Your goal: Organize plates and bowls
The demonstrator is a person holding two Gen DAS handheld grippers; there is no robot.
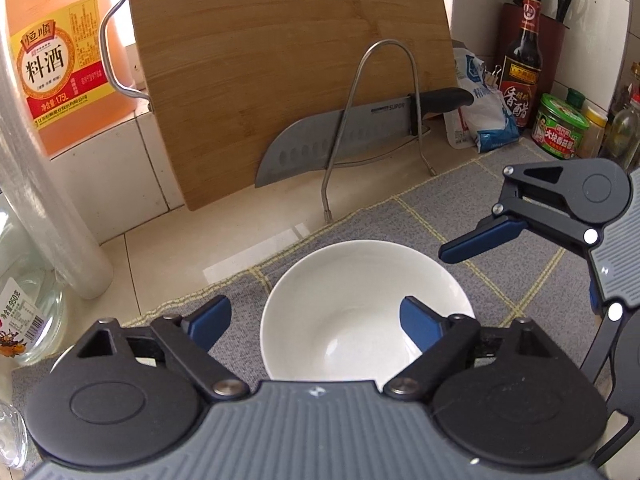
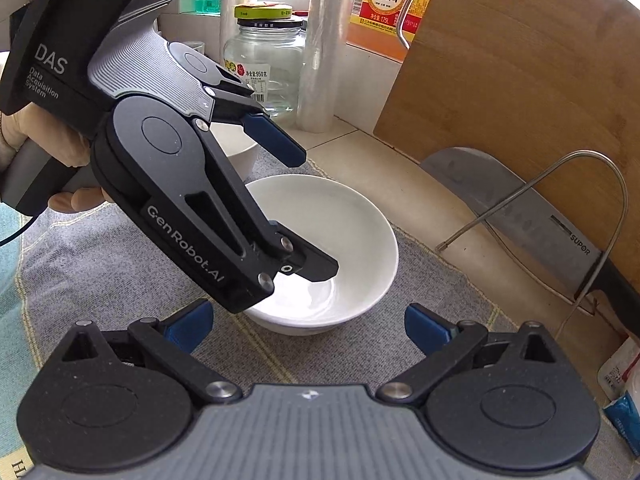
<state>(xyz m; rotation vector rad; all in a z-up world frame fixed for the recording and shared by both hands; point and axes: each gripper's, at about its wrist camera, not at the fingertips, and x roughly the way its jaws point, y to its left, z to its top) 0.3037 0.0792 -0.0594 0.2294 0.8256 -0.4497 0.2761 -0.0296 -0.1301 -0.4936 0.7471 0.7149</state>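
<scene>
A white bowl (image 1: 352,304) sits upright on a grey checked mat (image 1: 500,220); it also shows in the right wrist view (image 2: 340,240). My left gripper (image 1: 316,322) is open, straddling the bowl's left rim, one finger inside the bowl and one outside. In the right wrist view the left gripper (image 2: 304,208) reaches down from the upper left, its lower finger inside the bowl. My right gripper (image 2: 308,330) is open and empty, just in front of the bowl. A second white bowl (image 2: 236,144) sits behind the left gripper, mostly hidden.
A wooden cutting board (image 1: 288,60) leans on the wall behind a wire rack (image 1: 376,120) holding a knife (image 1: 344,140). An orange cooking wine jug (image 1: 60,56), a glass jar (image 2: 264,64), a plastic wrap roll (image 2: 320,48), sauce bottles (image 1: 520,68) and a salt bag (image 1: 480,112) line the counter.
</scene>
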